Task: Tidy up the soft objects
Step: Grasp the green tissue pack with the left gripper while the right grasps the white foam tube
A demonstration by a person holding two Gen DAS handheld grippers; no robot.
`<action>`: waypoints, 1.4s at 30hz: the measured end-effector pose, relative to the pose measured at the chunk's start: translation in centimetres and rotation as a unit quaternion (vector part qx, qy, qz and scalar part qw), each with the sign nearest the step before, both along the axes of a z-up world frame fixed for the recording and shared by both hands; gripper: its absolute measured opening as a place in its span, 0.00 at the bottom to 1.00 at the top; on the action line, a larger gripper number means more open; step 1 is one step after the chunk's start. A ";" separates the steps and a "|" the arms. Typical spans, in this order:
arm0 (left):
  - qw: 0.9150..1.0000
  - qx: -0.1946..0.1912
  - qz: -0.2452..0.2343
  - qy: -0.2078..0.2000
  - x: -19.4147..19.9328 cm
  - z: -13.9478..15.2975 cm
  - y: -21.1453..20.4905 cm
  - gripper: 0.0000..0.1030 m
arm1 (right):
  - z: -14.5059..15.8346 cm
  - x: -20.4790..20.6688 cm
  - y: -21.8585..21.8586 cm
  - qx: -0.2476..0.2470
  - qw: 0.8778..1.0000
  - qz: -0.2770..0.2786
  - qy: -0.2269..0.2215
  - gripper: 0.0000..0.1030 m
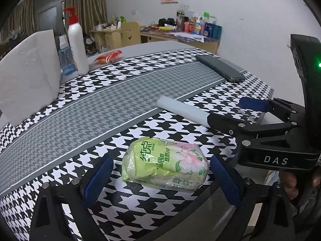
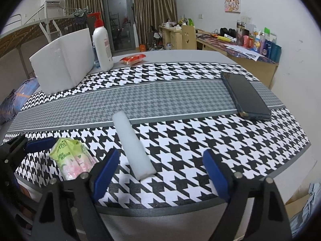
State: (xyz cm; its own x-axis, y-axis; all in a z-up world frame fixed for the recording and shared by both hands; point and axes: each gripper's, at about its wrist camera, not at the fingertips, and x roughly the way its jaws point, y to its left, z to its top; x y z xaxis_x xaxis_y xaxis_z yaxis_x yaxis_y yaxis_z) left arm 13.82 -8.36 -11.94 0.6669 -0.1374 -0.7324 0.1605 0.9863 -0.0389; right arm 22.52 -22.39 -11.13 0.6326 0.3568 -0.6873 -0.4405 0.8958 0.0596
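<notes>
The surface point(image 2: 180, 92), covered by a black, white and grey houndstooth cloth, carries both soft things near its front edge; the white foam bar point(image 2: 132, 146) is framed by the wide-open, empty right gripper point(image 2: 160, 172), which is best centred over it first; the green plastic tissue pack point(image 1: 164, 164) lies between the open left gripper point(image 1: 160, 180), untouched, and should be squeezed gently.

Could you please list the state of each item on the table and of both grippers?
tissue pack: lying flat, between the left gripper's pads, untouched
foam stick: lying flat, ungripped
left gripper: open
right gripper: open
phone: lying flat, screen dark
pump bottle: upright
foam block: standing on edge
red packet: lying flat
</notes>
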 end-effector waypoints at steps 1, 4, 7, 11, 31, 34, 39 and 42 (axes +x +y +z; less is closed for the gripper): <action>1.000 0.002 -0.001 0.002 0.1 0.0 0.0 0.90 | 0.0 0.0 0.0 -0.001 1.000 0.002 0.000 0.85; 1.000 0.008 -0.002 0.013 0.3 -0.3 -0.1 0.83 | -0.1 -0.1 0.3 -0.002 1.000 0.007 0.000 0.85; 1.000 0.011 0.001 0.015 0.4 -0.4 0.1 0.81 | -0.2 -0.1 0.5 -0.001 1.000 0.013 0.000 0.85; 1.000 0.015 0.000 0.015 0.5 -0.5 0.0 0.78 | -0.4 -0.1 0.7 -0.002 1.000 0.017 0.002 0.85; 1.000 0.005 0.010 0.003 0.1 0.1 1.3 0.75 | -0.9 0.2 2.3 -0.019 0.999 0.045 0.005 0.66; 1.000 0.001 0.017 0.003 0.0 0.2 1.8 0.74 | -0.9 0.1 2.6 -0.024 0.998 0.050 0.001 0.61; 1.000 -0.001 0.026 0.000 -0.2 0.6 2.6 0.74 | -0.9 0.3 3.2 -0.035 0.998 0.054 0.001 0.57; 1.000 -0.004 0.029 -0.002 -0.2 0.7 2.7 0.74 | -0.8 0.4 3.4 -0.040 0.997 0.064 0.003 0.54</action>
